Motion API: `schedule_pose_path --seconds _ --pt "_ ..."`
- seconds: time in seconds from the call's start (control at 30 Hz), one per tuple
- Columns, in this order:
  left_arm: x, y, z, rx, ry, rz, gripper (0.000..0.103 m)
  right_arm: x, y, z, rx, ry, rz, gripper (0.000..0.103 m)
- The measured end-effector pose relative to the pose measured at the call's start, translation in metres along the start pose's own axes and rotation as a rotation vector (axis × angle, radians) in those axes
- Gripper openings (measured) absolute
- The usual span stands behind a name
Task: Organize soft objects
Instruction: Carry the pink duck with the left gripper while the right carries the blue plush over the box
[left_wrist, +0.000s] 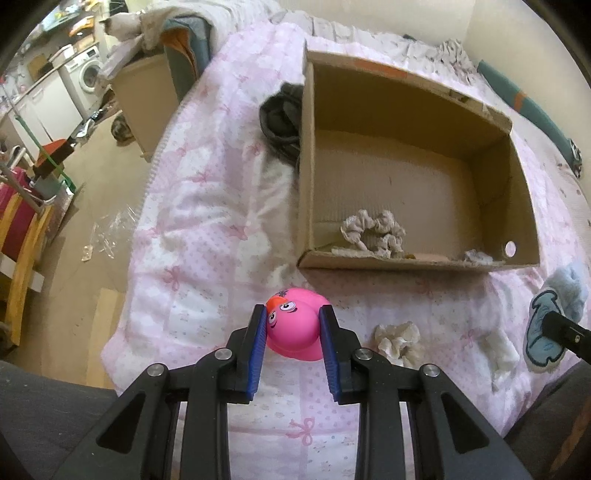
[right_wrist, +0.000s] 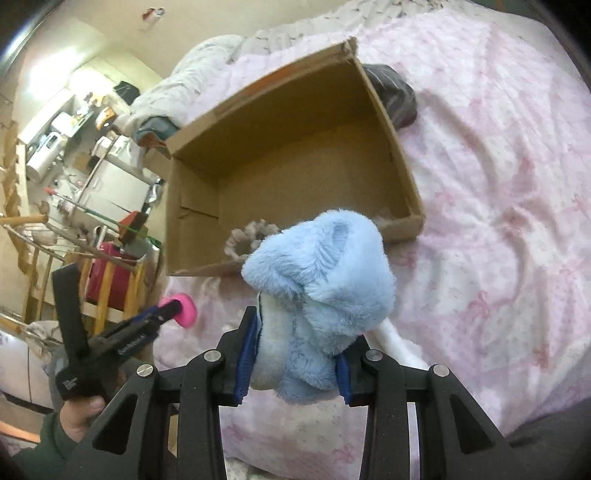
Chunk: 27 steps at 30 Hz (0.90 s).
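Duck (left_wrist: 293, 325) between left gripper (left_wrist: 293, 332) fingers

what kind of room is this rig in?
Likely a bedroom in a small, cluttered flat. The work surface is a bed with a pink bow-print quilt, holding a cardboard box, and a washing machine stands in the background.
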<state>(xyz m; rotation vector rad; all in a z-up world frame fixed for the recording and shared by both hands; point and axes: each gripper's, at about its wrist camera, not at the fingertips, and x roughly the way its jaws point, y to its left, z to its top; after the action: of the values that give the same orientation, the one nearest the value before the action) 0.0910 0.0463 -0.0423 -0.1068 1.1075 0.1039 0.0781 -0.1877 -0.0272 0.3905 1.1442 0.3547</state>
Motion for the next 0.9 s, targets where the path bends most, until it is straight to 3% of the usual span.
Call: schedule_pose_path --seconds 0.2,0.37,0.53,0.67,0.9 --pt "-0.032 0.002 0.001 0.0 -0.089 -0.018 0.025 -0.02 0.007 0.004 -0.015 -0.072 0.026 0.039" --pt "-0.038 -0.002 0.011 -0.024 -0.096 -0.053 0.025 -0.043 0.012 0.025 -0.033 -0.108 0.037 0.039" --pt "-0.049 -0.025 0.035 0.041 -0.139 -0.08 0.025 -0.051 0.019 0.052 -0.08 -0.158 0.046 0.039" --pt "-0.053 -0.051 0.062 0.137 -0.199 -0.063 0.025 -0.039 0.012 0.074 -0.094 -0.164 0.038 0.039" --pt "-0.025 -0.064 0.091 0.115 -0.157 -0.039 0.025 -0.002 -0.008 0.09 -0.053 -0.161 0.045 0.039"
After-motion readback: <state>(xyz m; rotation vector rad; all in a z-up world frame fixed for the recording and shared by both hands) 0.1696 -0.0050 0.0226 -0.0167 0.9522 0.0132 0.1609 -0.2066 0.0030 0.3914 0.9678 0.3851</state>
